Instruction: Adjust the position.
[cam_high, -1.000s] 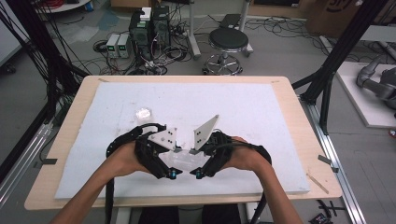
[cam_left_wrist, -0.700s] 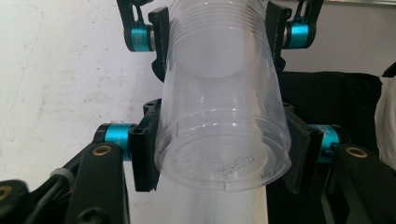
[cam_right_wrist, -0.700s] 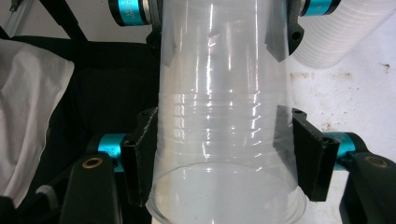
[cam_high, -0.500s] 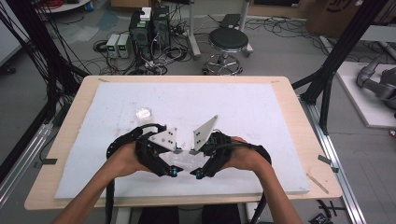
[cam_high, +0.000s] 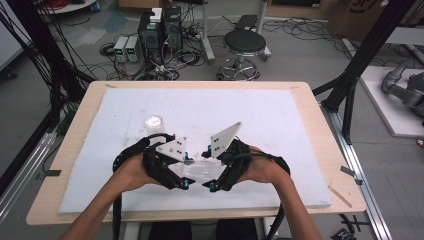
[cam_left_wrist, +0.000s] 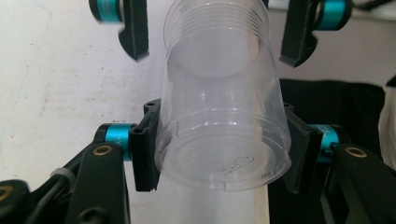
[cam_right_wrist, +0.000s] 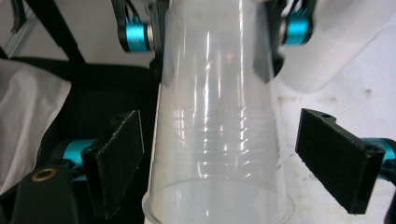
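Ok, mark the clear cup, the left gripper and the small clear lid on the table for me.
clear cup (cam_left_wrist: 224, 140): left gripper view, side wall near its base.
left gripper (cam_left_wrist: 219, 154): left gripper view, midway between its fingertips.
small clear lid (cam_high: 154, 120): high view, its top face.

My count of the bench:
- Grippers, two: left gripper and right gripper.
- Hands, two: left hand and right hand.
- Clear plastic cup, one.
- Small round clear piece, one; I cannot tell its kind.
- Table, one.
- White board, one.

On the floor behind I count:
- Stool, one.
- Computer towers, two: and.
- Small pale boxes, two: and.
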